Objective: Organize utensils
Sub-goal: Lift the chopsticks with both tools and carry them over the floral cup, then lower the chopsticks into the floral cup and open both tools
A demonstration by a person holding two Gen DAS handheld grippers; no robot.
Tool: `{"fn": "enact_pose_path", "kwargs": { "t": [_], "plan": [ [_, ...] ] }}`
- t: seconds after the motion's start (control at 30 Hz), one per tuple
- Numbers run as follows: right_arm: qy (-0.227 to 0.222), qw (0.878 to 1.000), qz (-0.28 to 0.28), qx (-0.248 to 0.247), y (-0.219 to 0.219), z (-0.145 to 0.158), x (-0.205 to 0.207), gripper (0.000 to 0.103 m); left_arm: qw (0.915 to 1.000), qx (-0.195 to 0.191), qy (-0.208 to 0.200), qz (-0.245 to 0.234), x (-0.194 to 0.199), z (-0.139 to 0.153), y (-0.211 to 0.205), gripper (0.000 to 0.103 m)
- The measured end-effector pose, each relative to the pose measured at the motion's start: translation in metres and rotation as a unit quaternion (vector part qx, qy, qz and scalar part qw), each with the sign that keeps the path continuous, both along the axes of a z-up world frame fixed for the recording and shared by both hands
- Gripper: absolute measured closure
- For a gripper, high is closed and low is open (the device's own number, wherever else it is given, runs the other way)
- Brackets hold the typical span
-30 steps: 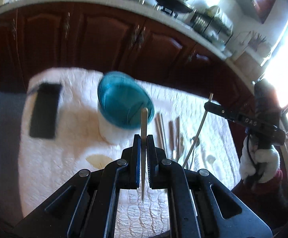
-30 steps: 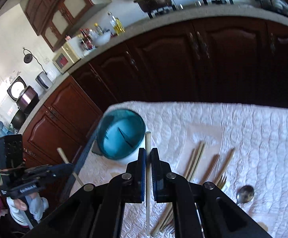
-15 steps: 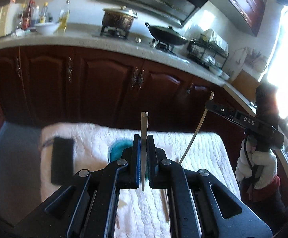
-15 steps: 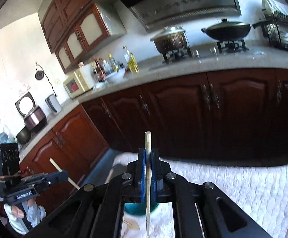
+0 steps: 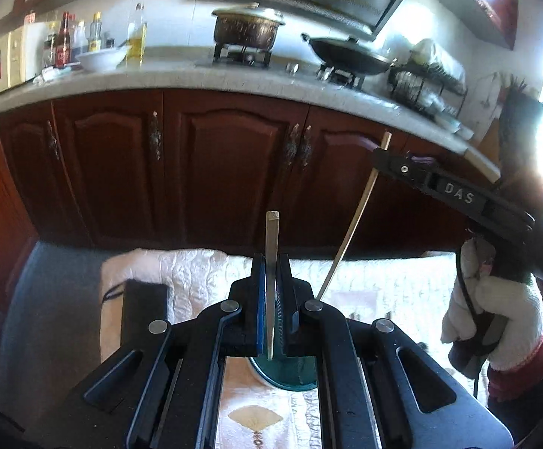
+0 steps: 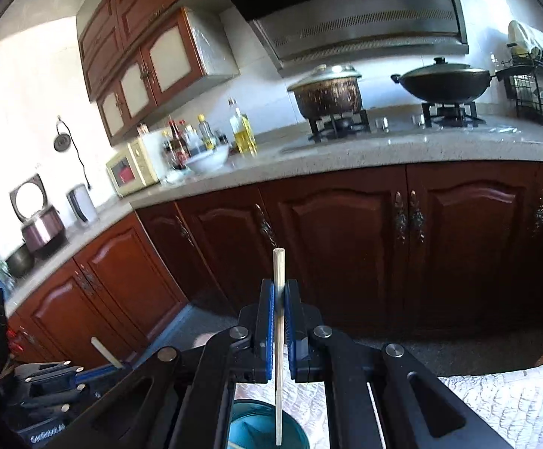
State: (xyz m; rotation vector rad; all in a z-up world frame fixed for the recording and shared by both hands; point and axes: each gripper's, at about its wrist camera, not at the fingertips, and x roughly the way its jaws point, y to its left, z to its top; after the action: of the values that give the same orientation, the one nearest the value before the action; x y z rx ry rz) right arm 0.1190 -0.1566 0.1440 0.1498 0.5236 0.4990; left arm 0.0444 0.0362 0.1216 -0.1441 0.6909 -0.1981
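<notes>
- On the left of the left wrist view, a flat black object point(image 5: 145, 312) is seen lying on the white quilted cloth point(image 5: 204, 273) that covers the table.
- At the centre of that view, the left gripper point(image 5: 271, 292) is clamped on a pale chopstick point(image 5: 271, 262); the stick is held near upright, its squared butt above the pads and its lower end showing below them.
- Directly beneath, part of the teal cup point(image 5: 286, 374) is seen between the gripper's arms, standing on the cloth under the stick.
- To the right, the right gripper point(image 5: 380, 157) is seen in a white-gloved hand point(image 5: 492, 310); it is closed on a second chopstick point(image 5: 350, 232), gripped close to the top so that most of the length hangs slanting down toward the table.
- In the right wrist view the same grip is confirmed: the blue pads point(image 6: 269, 321) are pressed on the stick, with its tip hanging over the cup's mouth.
- The chopsticks are judged light, stiff and smooth, and little force is needed.
- A narrow stick may pivot or slide between flat pads; a hold nearer the middle would likely steady it, while the high hold leaves more length free to be lowered into the cup.
</notes>
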Motion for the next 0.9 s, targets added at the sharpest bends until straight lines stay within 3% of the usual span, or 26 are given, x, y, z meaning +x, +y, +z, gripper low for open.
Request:
{"fn": "enact_pose_path", "kwargs": {
  "t": [0.33,0.47,0.53,0.63,0.9],
  "plan": [
    [0.072,0.997,0.02,-0.016,0.011,-0.075,0.025,0.098,0.9991,-0.011,0.04,0.01,0.017,-0.039,-0.006,0.099],
    [0.083,0.996,0.031,-0.012,0.01,-0.083,0.028,0.098,0.9987,-0.016,0.045,0.017,0.017,-0.04,-0.007,0.098],
    [0.091,0.995,0.03,-0.009,0.008,-0.085,0.029,0.096,0.9986,-0.018,0.045,0.02,0.016,-0.04,-0.007,0.093],
    [0.101,0.994,0.035,-0.007,0.005,-0.086,0.027,0.079,0.9985,-0.025,0.045,0.021,0.011,-0.04,-0.007,0.084],
    [0.108,0.993,0.043,-0.013,-0.002,-0.093,0.008,0.077,0.9986,-0.023,0.042,0.023,-0.002,-0.043,-0.013,0.077]
  ]
}}
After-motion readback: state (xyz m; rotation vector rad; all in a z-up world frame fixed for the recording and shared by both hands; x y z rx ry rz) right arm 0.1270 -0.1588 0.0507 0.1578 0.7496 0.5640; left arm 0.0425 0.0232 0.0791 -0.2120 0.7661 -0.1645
